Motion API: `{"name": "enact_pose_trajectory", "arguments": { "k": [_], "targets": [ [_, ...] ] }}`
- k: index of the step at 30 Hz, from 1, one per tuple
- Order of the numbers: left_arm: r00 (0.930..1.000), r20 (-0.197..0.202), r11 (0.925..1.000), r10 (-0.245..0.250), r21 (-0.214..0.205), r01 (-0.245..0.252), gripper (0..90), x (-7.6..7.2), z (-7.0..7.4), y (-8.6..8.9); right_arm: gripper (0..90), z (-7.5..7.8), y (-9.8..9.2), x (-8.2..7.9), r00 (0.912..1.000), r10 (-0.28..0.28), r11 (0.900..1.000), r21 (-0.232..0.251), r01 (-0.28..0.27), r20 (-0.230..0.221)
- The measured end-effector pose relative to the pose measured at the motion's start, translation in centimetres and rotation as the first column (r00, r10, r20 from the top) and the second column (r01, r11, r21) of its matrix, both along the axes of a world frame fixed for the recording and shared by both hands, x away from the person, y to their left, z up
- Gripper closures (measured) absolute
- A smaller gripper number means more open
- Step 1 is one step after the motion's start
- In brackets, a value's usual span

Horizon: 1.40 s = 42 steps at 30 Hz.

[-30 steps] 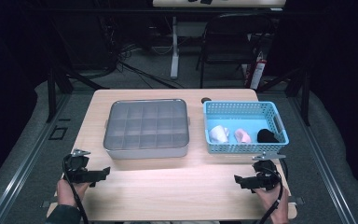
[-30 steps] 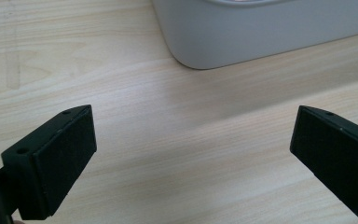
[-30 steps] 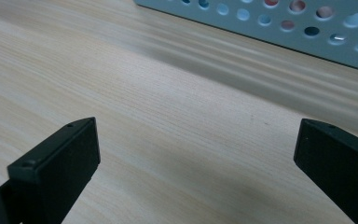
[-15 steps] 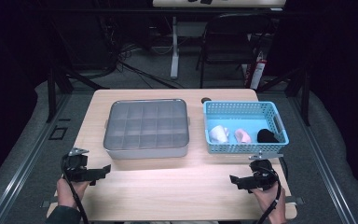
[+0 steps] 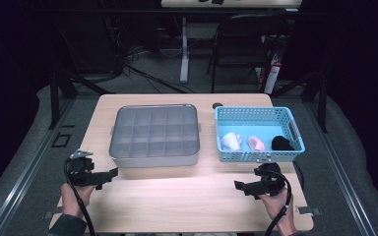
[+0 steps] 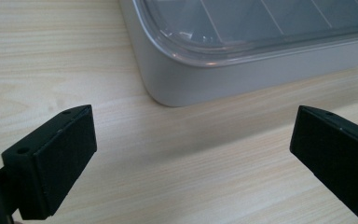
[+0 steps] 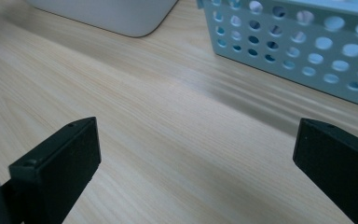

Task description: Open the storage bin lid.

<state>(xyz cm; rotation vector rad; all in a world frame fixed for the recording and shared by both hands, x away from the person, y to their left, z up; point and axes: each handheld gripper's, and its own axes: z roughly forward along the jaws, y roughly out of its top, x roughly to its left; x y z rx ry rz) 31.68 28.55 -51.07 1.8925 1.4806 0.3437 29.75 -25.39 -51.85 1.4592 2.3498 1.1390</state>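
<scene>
Ahead of my left gripper, whose fingers stand spread and empty, sits the grey compartment box under its clear lid, its near corner just beyond the fingertips on the tabletop. I judge the box rigid and moderately heavy, the lid smooth and slippery; I would take hold at the lid's rim. My right gripper, fingers likewise spread, faces the blue basket, which looks light and stiff.
</scene>
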Motion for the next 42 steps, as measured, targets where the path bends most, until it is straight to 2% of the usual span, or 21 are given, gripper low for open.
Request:
{"name": "enact_pose_trajectory", "arguments": {
  "k": [5, 9, 16, 23, 29, 34, 37, 41, 42],
  "targets": [
    [0.9999, 0.017, 1.0, 0.004, -0.009, -0.003, 0.2, 0.6, 0.6, 0.3, 0.0, 0.7, 0.8, 0.6, 0.9995, 0.03, 0.9993, 0.023, -0.031, 0.007],
    [0.9998, 0.021, 0.9997, 0.005, -0.024, -0.004, 0.2, 1.1, 0.9, 0.7, 0.0, 1.5, 1.2, 1.3, 0.9991, 0.041, 0.9972, 0.062, -0.041, 0.011],
    [0.9997, 0.021, 0.9987, 0.01, -0.05, -0.009, 0.2, 2.2, 1.3, 1.4, 0.0, 2.8, 1.9, 3.0, 0.999, 0.038, 0.9937, 0.105, -0.04, 0.024],
    [0.9997, 0.022, 0.9982, 0.007, -0.059, -0.006, 0.1, 3.4, 1.5, 1.6, 0.1, 3.2, 3.3, 5.4, 0.9983, 0.058, 0.992, 0.112, -0.058, 0.007],
    [0.9994, 0.034, 0.9979, 0.008, -0.065, -0.005, 0.1, 4.6, 1.9, 1.4, 0.8, 3.8, 4.8, 7.1, 0.9979, 0.064, 0.9929, 0.099, -0.065, 0.012],
    [0.9991, 0.041, 0.997, 0.014, -0.076, -0.01, 0.3, 5.9, 2.1, 1.2, 1.5, 4.2, 5.8, 8.6, 0.9969, 0.077, 0.9901, 0.117, -0.078, 0.015],
    [0.9993, 0.035, 0.9961, 0.014, -0.088, -0.011, 1.1, 6.7, 2.1, 1.1, 2.4, 4.3, 6.4, 9.6, 0.9966, 0.081, 0.987, 0.139, -0.082, 0.011],
    [0.9998, 0.017, 0.9968, 0.007, -0.08, -0.005, 1.6, 7.8, 2.1, 0.9, 5.8, 4.2, 7.4, 10.8, 0.9964, 0.085, 0.9878, 0.132, -0.083, -0.009],
    [0.9998, 0.016, 0.9959, 0.008, -0.09, -0.006, 1.7, 8.1, 2.1, 0.9, 6.7, 4.1, 7.6, 11.1, 0.9962, 0.085, 0.9875, 0.134, -0.083, -0.014]
  ]
}}
